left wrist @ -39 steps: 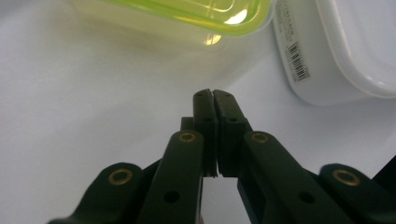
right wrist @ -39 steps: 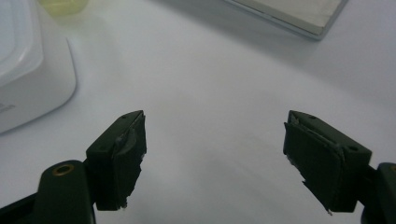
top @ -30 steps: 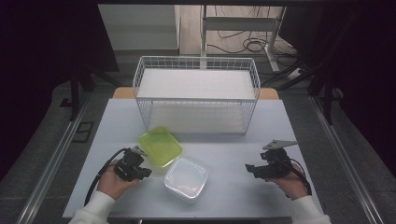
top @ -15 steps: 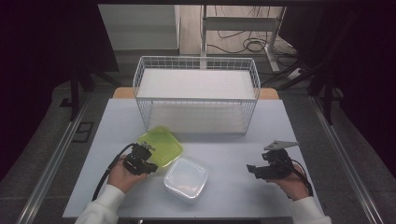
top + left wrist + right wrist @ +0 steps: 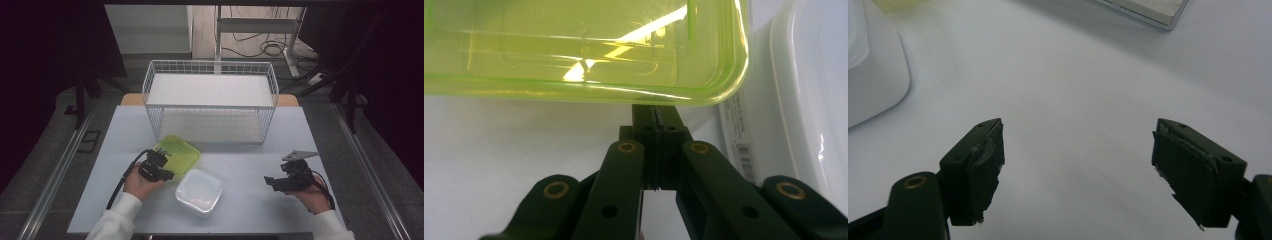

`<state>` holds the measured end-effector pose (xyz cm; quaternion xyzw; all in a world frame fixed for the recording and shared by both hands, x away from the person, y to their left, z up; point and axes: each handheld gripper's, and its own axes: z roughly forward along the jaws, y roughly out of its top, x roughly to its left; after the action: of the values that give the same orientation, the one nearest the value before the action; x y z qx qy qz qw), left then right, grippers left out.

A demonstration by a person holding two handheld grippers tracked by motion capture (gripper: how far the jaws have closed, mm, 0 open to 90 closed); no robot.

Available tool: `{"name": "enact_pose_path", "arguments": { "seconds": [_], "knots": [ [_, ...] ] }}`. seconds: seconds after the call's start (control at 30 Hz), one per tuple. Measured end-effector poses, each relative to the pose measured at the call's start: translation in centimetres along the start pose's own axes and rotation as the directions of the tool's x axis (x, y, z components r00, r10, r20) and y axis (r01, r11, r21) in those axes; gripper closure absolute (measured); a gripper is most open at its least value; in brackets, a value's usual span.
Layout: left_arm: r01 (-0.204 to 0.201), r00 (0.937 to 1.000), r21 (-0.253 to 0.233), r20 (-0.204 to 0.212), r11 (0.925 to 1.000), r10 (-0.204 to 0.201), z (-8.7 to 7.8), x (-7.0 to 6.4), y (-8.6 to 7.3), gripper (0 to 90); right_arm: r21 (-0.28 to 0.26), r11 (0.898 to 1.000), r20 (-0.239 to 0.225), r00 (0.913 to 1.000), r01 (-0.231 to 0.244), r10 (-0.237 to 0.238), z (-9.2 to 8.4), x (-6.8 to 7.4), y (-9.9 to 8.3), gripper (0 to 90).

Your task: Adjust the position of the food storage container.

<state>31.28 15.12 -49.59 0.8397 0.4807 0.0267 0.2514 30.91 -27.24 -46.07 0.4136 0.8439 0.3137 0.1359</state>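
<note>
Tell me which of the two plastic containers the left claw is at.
The yellow-green container, nearer the wire basket. The left claw, jaws together, is at its edge; the clear white container sits beside it.

One basket (image 5: 210, 100) stands on one table (image 5: 310, 130); in front of the basket lie two containers, one green (image 5: 177, 152) and one clear (image 5: 199, 192), the clear one farther from it; two grippers flank them, left (image 5: 156, 169) and right (image 5: 280, 181)

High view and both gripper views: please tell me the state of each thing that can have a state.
left tongs: shut, tips under the lid's edge
right tongs: open, holding nothing
green lid: off the container, lying on the table
clear container: uncovered
wire basket: upright, with a white sheet inside
</note>
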Motion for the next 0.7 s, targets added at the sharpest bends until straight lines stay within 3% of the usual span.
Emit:
{"name": "enact_pose_path", "arguments": {
  "seconds": [0.5, 0.6, 0.67, 0.7],
  "knots": [
    [0.002, 1.0000, -0.009, 0.005, 1.0000, -0.002, 1.0, -0.6, 1.5, 90.0, 0.010, 1.000, 0.008, 1.0000, 0.002, -0.002, 0.1, -0.1, -0.2, 21.0],
    [-0.006, 1.0000, -0.012, 0.008, 0.9999, 0.006, 0.5, -0.6, 1.2, 90.0, 0.012, 1.000, 0.007, 1.0000, 0.001, -0.001, 0.1, -0.2, -0.2, 21.0],
    [0.000, 1.0000, -0.047, 0.000, 0.9989, 0.000, -1.2, 0.0, 0.6, 90.0, 0.012, 1.000, 0.007, 1.0000, 0.000, 0.000, 0.0, -0.2, -0.3, 20.9],
    [0.000, 1.0000, -0.047, 0.000, 0.9989, 0.000, -1.2, 0.0, 0.6, 90.0, 0.012, 1.000, 0.007, 1.0000, 0.000, 0.000, 0.0, -0.2, -0.3, 20.9]
  ]
}}
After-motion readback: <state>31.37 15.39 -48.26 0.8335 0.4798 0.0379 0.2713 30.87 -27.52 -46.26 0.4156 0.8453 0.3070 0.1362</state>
